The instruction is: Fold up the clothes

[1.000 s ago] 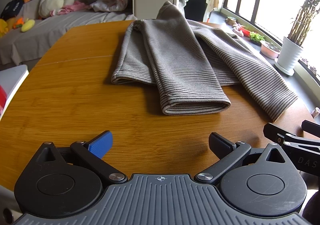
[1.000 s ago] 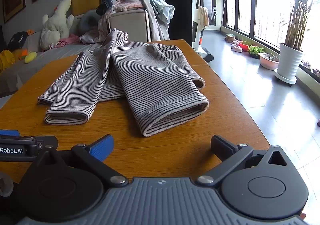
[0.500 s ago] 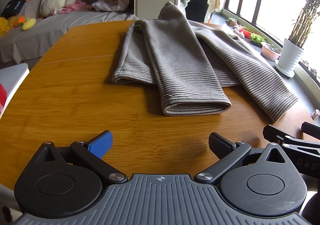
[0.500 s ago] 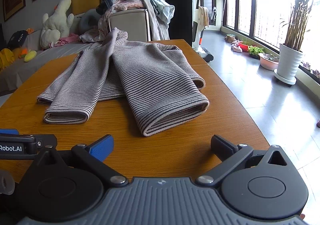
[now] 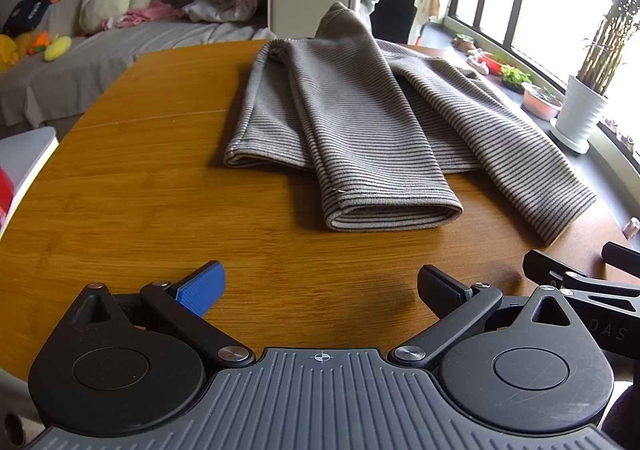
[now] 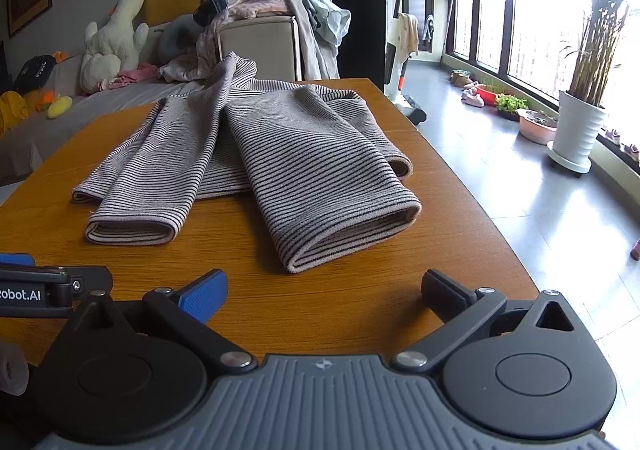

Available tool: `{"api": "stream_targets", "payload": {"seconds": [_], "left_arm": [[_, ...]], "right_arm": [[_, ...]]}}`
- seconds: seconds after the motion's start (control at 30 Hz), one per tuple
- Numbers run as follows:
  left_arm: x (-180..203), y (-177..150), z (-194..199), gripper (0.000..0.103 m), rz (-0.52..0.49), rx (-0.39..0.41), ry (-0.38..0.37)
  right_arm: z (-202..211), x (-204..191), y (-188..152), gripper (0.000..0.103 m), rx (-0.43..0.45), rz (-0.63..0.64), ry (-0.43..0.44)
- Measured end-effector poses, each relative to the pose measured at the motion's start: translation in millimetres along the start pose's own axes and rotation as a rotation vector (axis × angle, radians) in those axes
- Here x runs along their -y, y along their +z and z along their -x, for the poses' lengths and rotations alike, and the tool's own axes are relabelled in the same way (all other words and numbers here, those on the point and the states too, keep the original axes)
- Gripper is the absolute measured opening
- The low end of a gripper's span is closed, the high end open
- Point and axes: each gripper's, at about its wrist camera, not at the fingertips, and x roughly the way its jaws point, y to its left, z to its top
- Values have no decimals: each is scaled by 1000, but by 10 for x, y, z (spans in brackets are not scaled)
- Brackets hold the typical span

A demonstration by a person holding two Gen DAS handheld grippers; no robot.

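A grey striped sweater (image 5: 360,118) lies flat on the wooden table (image 5: 140,202), both sleeves folded down over the body with their cuffs toward me. It also shows in the right wrist view (image 6: 260,154). My left gripper (image 5: 320,286) is open and empty, low over the near table edge, short of the left sleeve cuff (image 5: 394,212). My right gripper (image 6: 324,288) is open and empty, just short of the right sleeve cuff (image 6: 352,242). Each gripper's body shows at the edge of the other's view.
A sofa (image 5: 100,50) with plush toys and a chair heaped with clothes (image 6: 260,30) stand beyond the table's far edge. A potted plant (image 6: 576,130) and small pots sit on the floor by the windows at right. The table's right edge (image 6: 480,190) drops to tiled floor.
Almost nothing has changed. Both grippers stay open near the table's front edge, and the sweater has not moved.
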Motion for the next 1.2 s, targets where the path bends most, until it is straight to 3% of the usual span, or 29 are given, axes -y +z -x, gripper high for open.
{"api": "stream_targets", "payload": {"seconds": [1.2], "left_arm": [[19,-6,-16,103,-18,1,8]], "right_arm": [[-18,-34,7,103,2,17,-9]]}}
